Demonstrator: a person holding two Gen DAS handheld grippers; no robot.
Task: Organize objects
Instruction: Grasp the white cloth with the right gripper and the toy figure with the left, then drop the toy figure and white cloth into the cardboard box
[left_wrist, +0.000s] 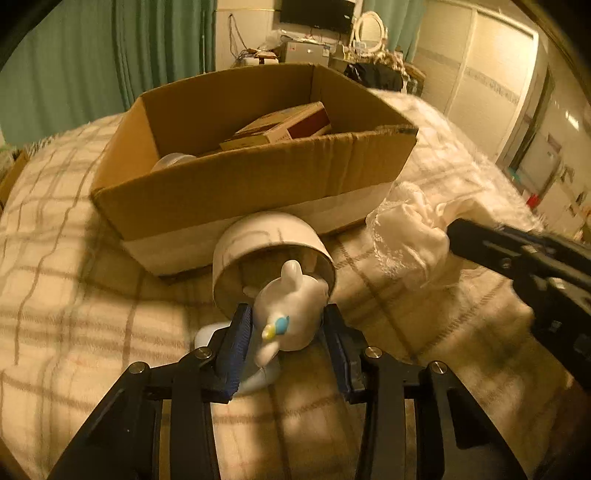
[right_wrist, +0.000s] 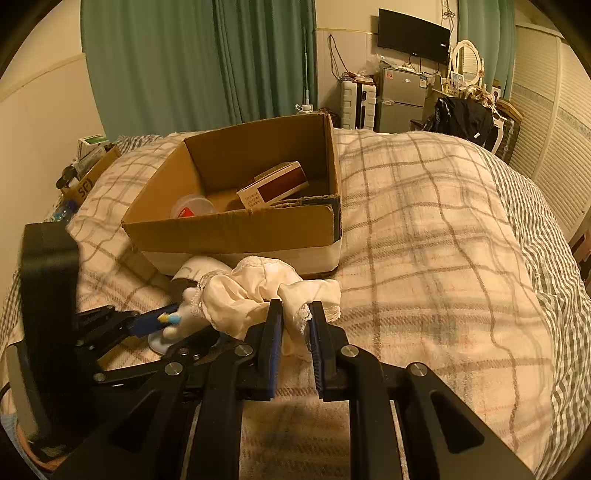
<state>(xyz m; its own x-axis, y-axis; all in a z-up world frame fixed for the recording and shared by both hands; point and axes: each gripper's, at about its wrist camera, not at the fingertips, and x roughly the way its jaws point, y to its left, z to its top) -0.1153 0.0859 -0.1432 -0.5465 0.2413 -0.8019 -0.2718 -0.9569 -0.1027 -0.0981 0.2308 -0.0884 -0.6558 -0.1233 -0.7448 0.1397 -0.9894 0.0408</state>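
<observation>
White figurine (left_wrist: 291, 314) on bed (left_wrist: 74, 280), clamped between left gripper (left_wrist: 288, 332) fingers, just in front of roll of tape (left_wrist: 266, 240) lying against cardboard box (left_wrist: 236, 188). Right gripper (right_wrist: 295, 325) pinches cream cloth (right_wrist: 251, 291) beside it. Box holds small carton (right_wrist: 273, 184) and what looks like plastic tub (right_wrist: 192, 208).

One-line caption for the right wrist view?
Right gripper pinches white cloth on plaid bed, cardboard box behind.

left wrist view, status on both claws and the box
Left claw shut on white figurine. Right claw shut on cream cloth. Cardboard box ahead, open; tape roll between.
</observation>
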